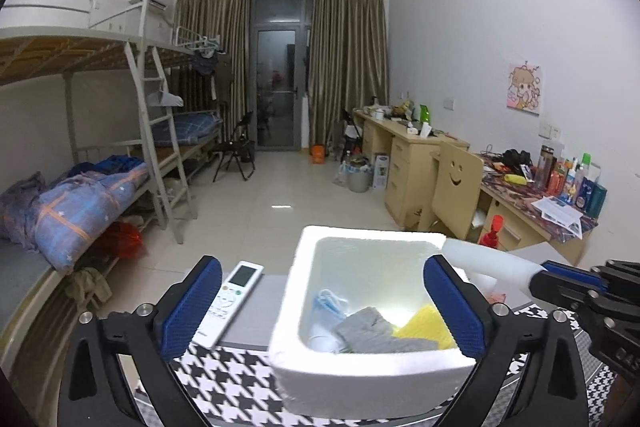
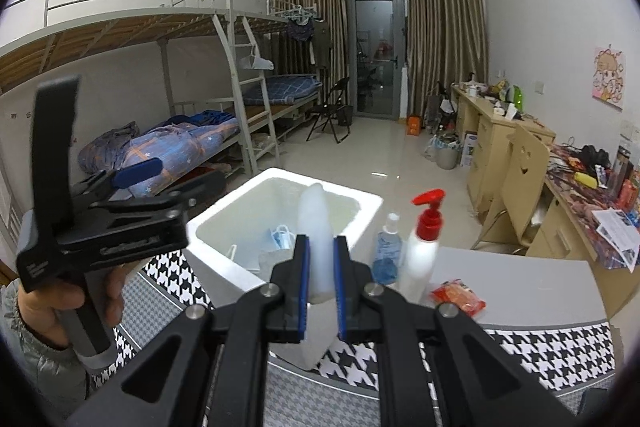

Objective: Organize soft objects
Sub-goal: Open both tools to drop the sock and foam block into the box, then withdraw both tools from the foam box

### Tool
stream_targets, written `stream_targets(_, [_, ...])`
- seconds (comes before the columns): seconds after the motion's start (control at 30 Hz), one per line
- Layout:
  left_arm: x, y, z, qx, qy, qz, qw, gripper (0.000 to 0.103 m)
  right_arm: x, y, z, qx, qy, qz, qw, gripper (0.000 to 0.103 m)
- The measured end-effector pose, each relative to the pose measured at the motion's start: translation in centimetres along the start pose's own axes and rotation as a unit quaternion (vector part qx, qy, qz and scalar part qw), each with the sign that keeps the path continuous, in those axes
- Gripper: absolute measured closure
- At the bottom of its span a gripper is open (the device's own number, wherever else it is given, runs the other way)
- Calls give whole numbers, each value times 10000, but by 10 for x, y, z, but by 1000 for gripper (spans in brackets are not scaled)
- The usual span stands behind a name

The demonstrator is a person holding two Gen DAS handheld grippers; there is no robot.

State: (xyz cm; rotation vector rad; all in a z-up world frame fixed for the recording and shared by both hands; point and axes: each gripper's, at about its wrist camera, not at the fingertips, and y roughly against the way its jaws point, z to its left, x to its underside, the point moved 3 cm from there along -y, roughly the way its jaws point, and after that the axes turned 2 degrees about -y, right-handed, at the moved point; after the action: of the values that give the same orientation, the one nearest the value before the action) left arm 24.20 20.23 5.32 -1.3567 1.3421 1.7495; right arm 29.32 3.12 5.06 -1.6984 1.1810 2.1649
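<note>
Foam box [image 1: 372, 371] sits on the desk [image 2: 520, 351] and already holds a grey cloth [image 1: 372, 331], a yellow item [image 1: 424, 327] and a blue face mask [image 1: 330, 303]. My right gripper [image 2: 320, 263] clamps a soft white translucent piece [image 2: 316, 227], its long axis pointing forward along the fingers toward the box, tip above the near rim. My left gripper [image 1: 320, 307] stands wide and empty, straddling the box opening. Judgement: the right hand is placed to deliver.

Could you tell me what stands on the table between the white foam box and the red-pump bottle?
A small blue-liquid bottle stands between the foam box and the red-pump bottle; the right wrist view shows this.
</note>
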Motion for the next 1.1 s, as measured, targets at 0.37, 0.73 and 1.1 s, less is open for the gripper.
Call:
stream_targets(0.37, [5, 31, 23, -294, 14, -141, 9995, 1, -11, -27, 12, -260, -136, 89, 9995, 89])
stream_targets(0.73, [14, 44, 41, -357, 97, -134, 9992, 1, -9, -45, 12, -204, -348, 146, 9991, 43])
stream_targets(1.1, [20, 68, 25, -203, 27, -195, 9996, 1, -2, 6, 13, 88, -345, -272, 9990, 11])
